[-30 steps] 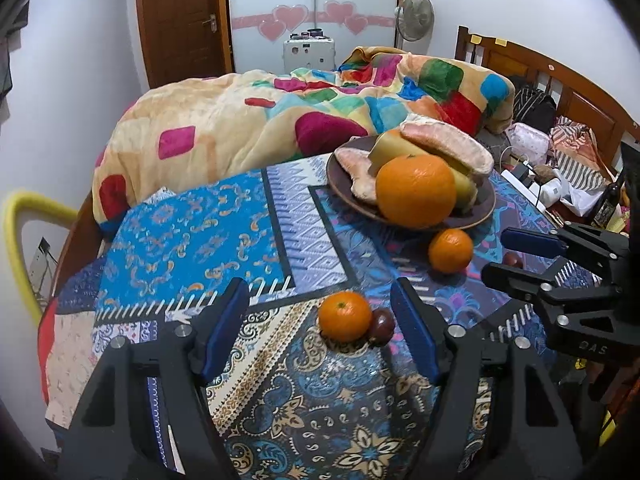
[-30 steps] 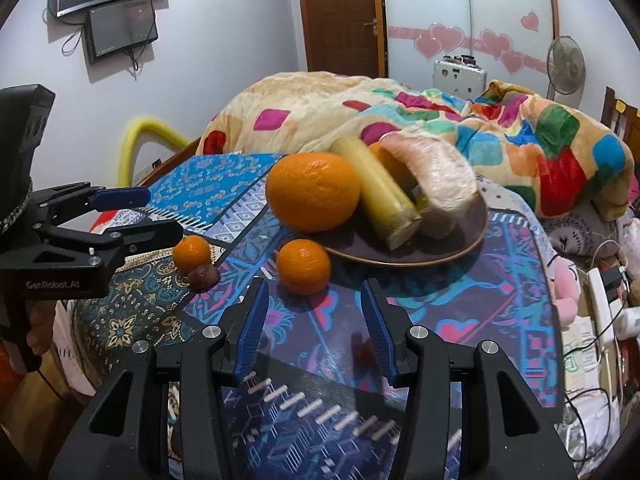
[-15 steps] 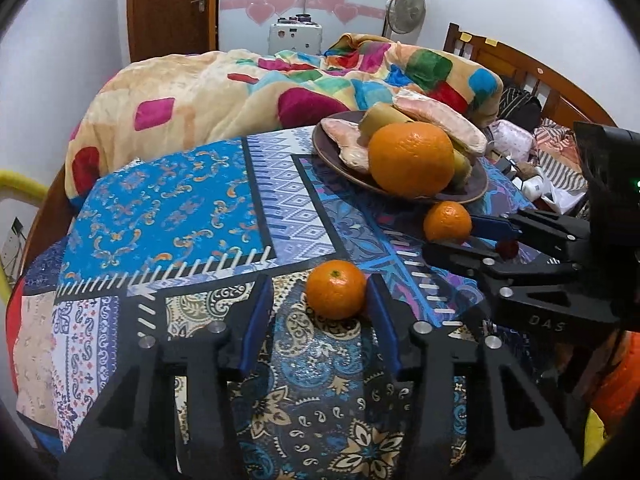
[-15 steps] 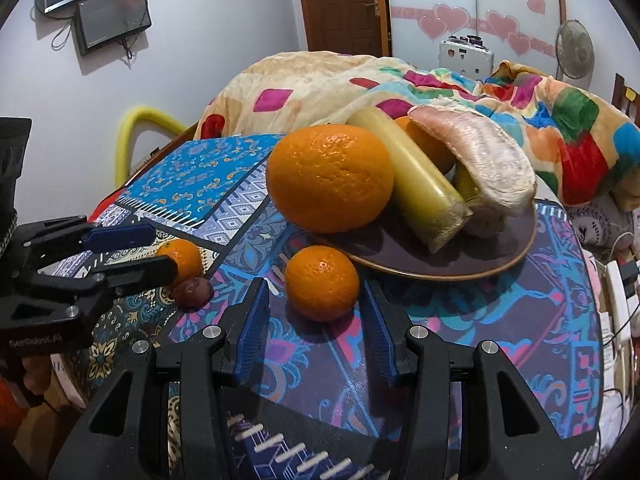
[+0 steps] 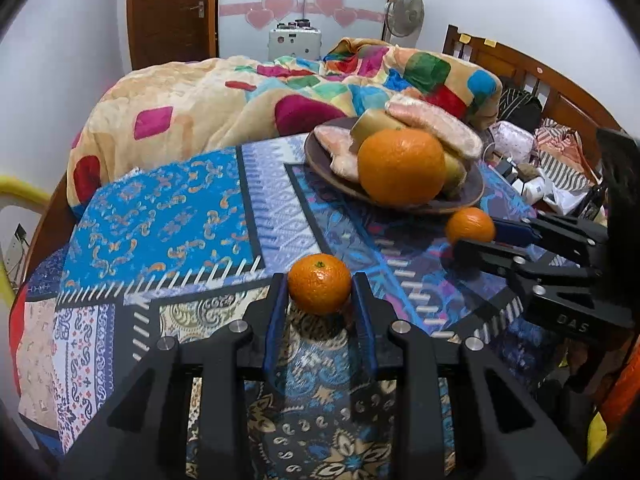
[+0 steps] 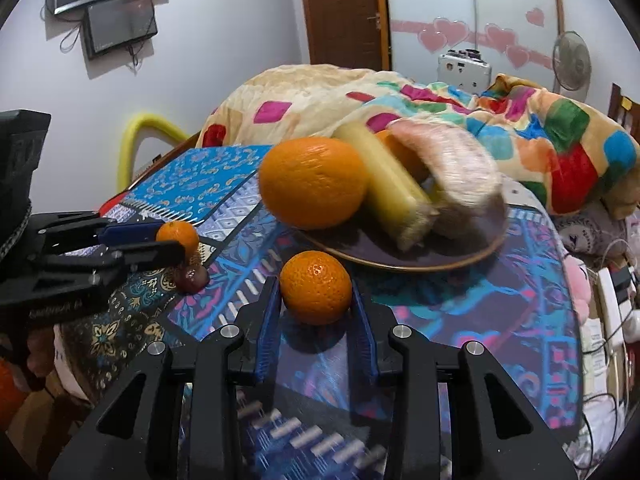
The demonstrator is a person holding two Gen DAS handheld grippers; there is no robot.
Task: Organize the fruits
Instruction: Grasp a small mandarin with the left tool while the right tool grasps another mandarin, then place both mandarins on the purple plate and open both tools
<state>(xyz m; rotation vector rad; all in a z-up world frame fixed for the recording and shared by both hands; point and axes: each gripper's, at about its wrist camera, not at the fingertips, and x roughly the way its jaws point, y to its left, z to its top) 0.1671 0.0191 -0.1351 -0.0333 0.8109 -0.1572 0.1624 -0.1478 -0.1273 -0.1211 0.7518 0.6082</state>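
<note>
My left gripper is shut on a small mandarin on the patterned tablecloth. My right gripper is shut on a second small mandarin, just in front of the brown plate. The plate holds a large orange, a banana and pink pomelo segments. A small dark red fruit lies beside the left gripper's mandarin. In the left wrist view the right gripper and its mandarin are at the right, near the plate.
The round table is covered by a blue patterned cloth. A bed with a colourful blanket stands behind it. Clutter and cables lie at the table's right side. A yellow tube stands at the left.
Both grippers have moved forward and closed: the left onto the near mandarin, the right onto the mandarin by the plate. The dark red fruit is now hidden in the left view.
</note>
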